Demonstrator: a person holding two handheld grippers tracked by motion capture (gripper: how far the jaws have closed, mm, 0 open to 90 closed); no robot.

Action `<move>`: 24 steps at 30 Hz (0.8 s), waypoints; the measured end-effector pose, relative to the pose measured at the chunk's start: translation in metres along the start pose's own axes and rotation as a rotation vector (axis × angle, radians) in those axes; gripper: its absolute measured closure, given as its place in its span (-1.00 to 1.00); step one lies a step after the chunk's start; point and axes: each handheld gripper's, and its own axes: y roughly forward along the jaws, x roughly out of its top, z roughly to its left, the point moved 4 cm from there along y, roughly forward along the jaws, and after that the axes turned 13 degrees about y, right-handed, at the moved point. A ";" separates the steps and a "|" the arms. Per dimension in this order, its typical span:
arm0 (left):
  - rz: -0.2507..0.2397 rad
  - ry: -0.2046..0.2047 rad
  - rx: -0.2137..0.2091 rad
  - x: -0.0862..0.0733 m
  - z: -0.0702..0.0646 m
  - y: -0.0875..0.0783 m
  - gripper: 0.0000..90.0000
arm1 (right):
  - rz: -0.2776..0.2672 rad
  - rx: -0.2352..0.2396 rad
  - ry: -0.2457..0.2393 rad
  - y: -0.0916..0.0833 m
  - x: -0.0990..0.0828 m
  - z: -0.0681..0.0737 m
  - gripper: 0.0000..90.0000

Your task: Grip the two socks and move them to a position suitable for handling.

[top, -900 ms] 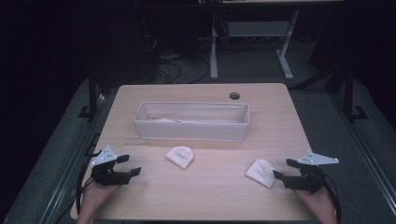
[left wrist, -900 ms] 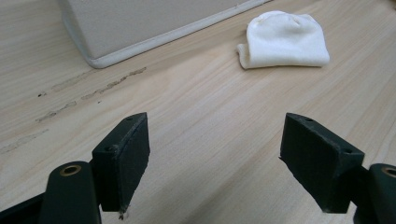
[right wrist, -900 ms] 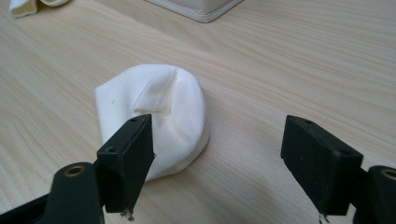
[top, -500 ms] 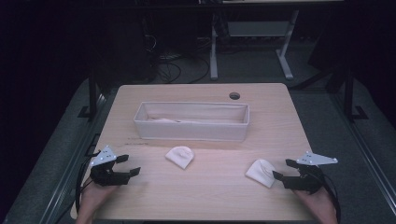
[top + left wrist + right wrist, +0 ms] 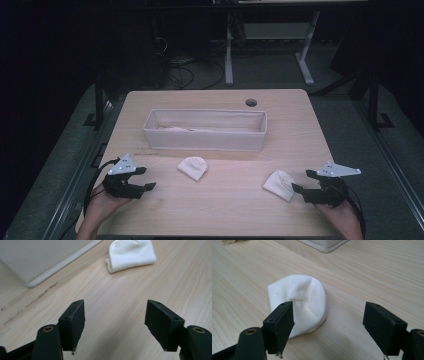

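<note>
Two folded white cloths lie on the tabletop [image 5: 300, 130]: one cloth [image 5: 192, 168] left of the middle, the other cloth [image 5: 279, 184] toward the right edge. One long white bin [image 5: 205, 142] stands behind them, with pale fabric inside that cannot be counted. Two tools: the left tool [image 5: 142, 179] and the right tool [image 5: 302, 181]. One round hole [image 5: 251, 103] in the tabletop

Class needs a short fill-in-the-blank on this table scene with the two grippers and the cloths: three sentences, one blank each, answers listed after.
1. The long white fabric bin stands on a light ____ table.
2. Outside the bin, ____ small folded white cloths lie on the table: the middle cloth and the right cloth.
3. The fingers of the right gripper stand ____, nearest the right cloth.

Missing words: wooden; two; open
</note>
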 end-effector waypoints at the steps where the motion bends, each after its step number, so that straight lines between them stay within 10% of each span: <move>1: 0.006 0.010 -0.004 0.002 0.001 -0.001 -0.25 | 0.000 0.001 0.001 0.000 0.000 0.000 -0.46; 24: 0.139 0.167 -0.108 0.052 0.006 -0.004 -0.10 | 0.024 0.017 -0.028 0.002 0.001 0.006 -0.47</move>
